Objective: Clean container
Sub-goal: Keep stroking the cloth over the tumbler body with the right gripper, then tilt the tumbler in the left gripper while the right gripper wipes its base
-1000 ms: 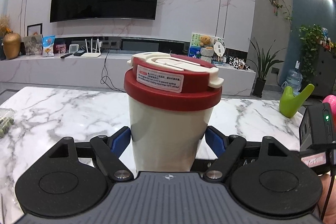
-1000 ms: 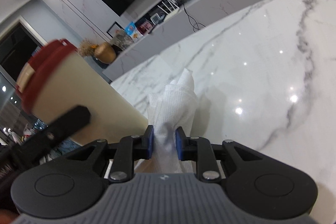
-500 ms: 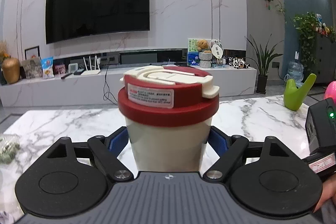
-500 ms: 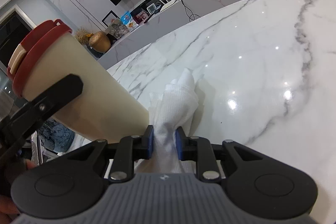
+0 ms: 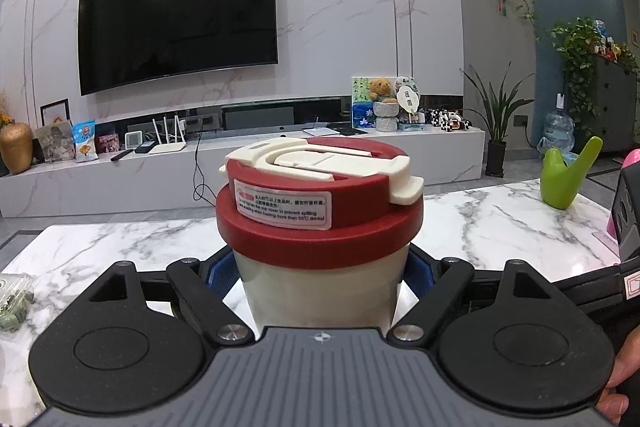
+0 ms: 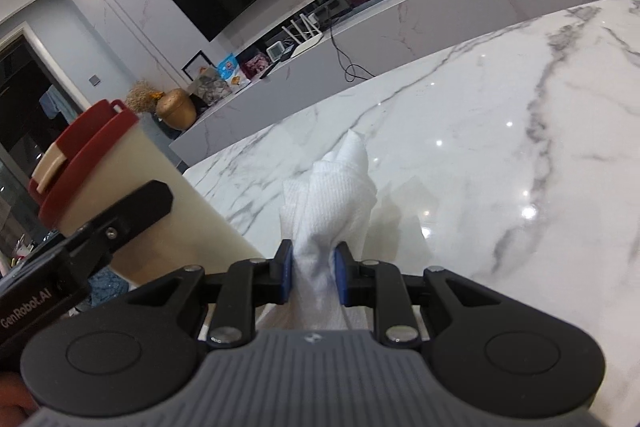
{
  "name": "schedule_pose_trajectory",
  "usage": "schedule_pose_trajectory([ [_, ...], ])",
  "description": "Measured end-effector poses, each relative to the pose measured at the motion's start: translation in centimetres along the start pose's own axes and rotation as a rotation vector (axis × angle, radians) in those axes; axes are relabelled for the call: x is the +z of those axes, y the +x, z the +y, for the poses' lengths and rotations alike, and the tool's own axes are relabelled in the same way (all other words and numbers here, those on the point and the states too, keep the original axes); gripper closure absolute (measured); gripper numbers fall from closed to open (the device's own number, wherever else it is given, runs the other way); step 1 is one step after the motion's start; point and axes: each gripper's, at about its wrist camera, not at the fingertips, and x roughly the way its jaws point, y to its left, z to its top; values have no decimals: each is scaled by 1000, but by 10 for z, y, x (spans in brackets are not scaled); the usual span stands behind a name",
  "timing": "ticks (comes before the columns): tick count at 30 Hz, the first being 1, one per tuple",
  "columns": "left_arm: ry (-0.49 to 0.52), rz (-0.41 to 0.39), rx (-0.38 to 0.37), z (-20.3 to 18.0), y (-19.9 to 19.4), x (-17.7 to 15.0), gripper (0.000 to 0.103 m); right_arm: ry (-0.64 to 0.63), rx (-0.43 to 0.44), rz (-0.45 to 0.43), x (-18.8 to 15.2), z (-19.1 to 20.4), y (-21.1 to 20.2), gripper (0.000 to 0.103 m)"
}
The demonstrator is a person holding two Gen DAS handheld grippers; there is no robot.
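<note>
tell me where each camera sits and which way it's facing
Left wrist: sits on the left gripper, facing the tv wall; jaws hold the cup; a hand shows at right.
Right wrist: sits on the right gripper, angled down over the marble table; jaws pinch a paper towel.
Shared: cup, table, tv.

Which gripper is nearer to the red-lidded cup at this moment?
Left. The left gripper has the cup between its fingers, one pad on each side of the cream body. The right gripper, shut on a paper towel, sits off to the cup's side, apart from it.
</note>
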Motion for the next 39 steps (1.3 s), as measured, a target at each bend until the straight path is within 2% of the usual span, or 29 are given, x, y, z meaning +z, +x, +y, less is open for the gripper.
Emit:
schedule_pose_trajectory([
  [12,-19,-7,-5,4,-3,0,23,12,-8,-14,-4,-3,-6,79],
  [22,-75,-74,-36,21,-20,12,23,-73,-39,-30,-9,11,-15,79],
  [30,-126,-89,-56,38,-27,20,23,-167,-68,9,-26,29,-13,79],
  [39,-176,-85,-94,54,-30,23,23,-184,-65,35,-41,46,-11,79],
])
